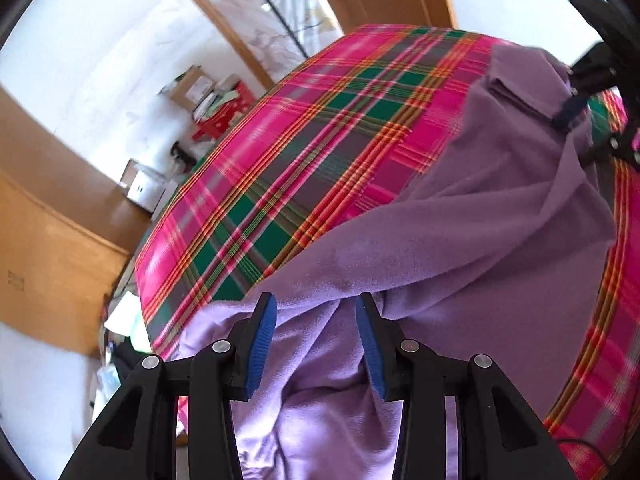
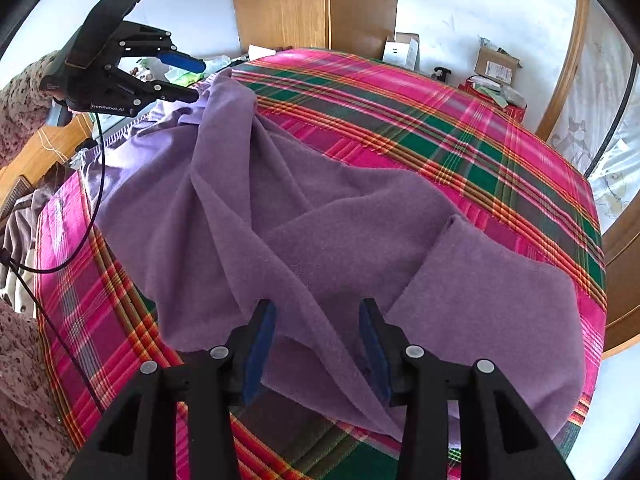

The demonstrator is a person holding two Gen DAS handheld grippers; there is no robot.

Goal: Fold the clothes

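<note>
purple fleece garment point(image 2: 312, 216) stretched lengthwise between both tongs, left tongs point(image 1: 316, 312) spread, right tongs point(image 2: 318, 316) spread

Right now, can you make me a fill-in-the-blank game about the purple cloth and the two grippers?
1. The purple garment lies on a bed cover with a ______ pattern.
2. The fingers of the right gripper have pads coloured ______.
3. In the right wrist view, the left gripper touches the garment at its far ______ corner.
4. The tall cupboard behind the bed is made of ______.

Missing words: plaid; blue; left; wood
</note>
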